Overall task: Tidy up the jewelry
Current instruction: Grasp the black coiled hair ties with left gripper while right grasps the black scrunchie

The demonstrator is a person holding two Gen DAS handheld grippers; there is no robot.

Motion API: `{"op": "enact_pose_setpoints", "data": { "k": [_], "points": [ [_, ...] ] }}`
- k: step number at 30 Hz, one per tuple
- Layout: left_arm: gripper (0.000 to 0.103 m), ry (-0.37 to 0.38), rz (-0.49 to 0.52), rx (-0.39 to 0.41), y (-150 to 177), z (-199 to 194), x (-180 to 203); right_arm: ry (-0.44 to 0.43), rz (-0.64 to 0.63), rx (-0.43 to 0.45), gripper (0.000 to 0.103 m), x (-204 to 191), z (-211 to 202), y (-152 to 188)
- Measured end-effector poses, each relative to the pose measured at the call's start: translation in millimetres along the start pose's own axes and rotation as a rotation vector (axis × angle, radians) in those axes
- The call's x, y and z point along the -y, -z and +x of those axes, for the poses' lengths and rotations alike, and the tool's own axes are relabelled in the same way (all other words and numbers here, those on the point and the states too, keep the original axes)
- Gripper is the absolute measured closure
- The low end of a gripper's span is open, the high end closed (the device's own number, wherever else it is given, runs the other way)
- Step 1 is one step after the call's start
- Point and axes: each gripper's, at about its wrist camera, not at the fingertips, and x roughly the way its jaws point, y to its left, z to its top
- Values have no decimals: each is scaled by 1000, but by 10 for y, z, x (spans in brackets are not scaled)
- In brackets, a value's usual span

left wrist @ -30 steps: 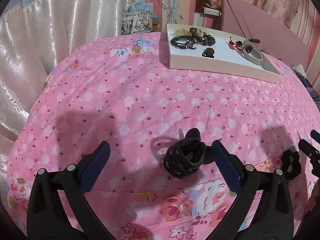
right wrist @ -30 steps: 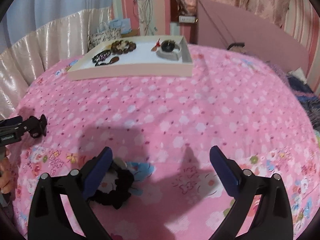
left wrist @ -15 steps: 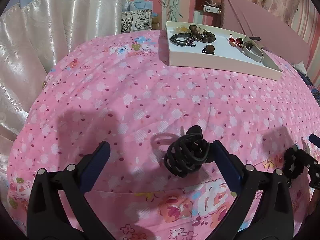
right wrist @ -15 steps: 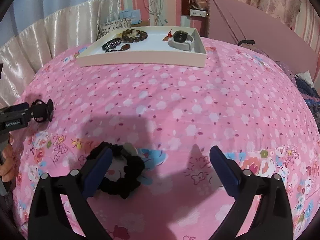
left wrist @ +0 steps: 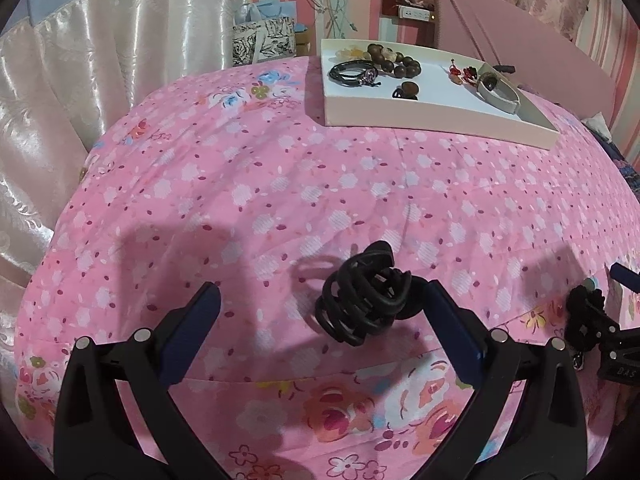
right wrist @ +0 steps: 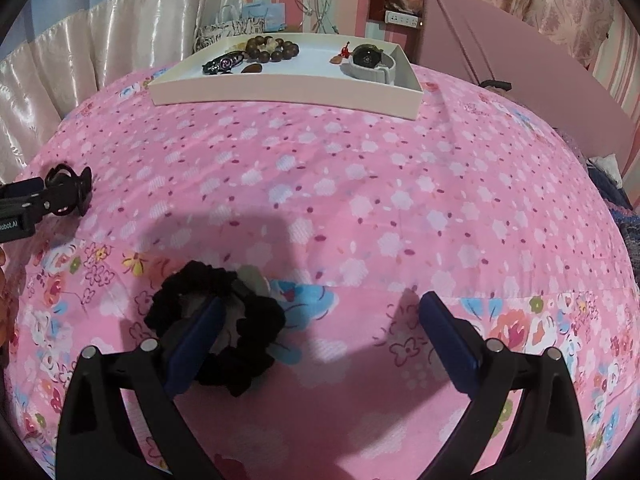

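Observation:
A black hair claw clip lies on the pink floral bedspread between my left gripper's open fingers, close to the right finger. A black scrunchie lies on the bedspread around my right gripper's left finger; my right gripper is open. The scrunchie also shows in the left wrist view, and the clip in the right wrist view. A white tray at the far side holds bracelets, a beaded bracelet, earrings and a watch.
The tray also shows in the right wrist view. A pink headboard stands at the back right. Satin curtains hang on the left. A paper bag sits behind the bed.
Both grippers have moved forward and lower. The scrunchie now sits around the right gripper's left finger. The clip stays between the left fingers. Both jaws remain open.

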Motion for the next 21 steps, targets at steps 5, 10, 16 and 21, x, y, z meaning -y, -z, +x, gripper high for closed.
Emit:
{"op": "enact_pose_setpoints", "data": {
  "k": [5,10,16,21],
  "points": [
    [3,-9,32,-4,12,13,62,-17,29,-14,2,35,30,8],
    [3,-6,36,-34,25,73,66,-15,35,-10,2,40,39,26],
    [3,13,3,-86,36,175,-2,-11,33,-7,2,42,34,30],
    [3,14,-4,-95,44,196,-17,-9,28,-4,3,33,23,32]
  ]
}}
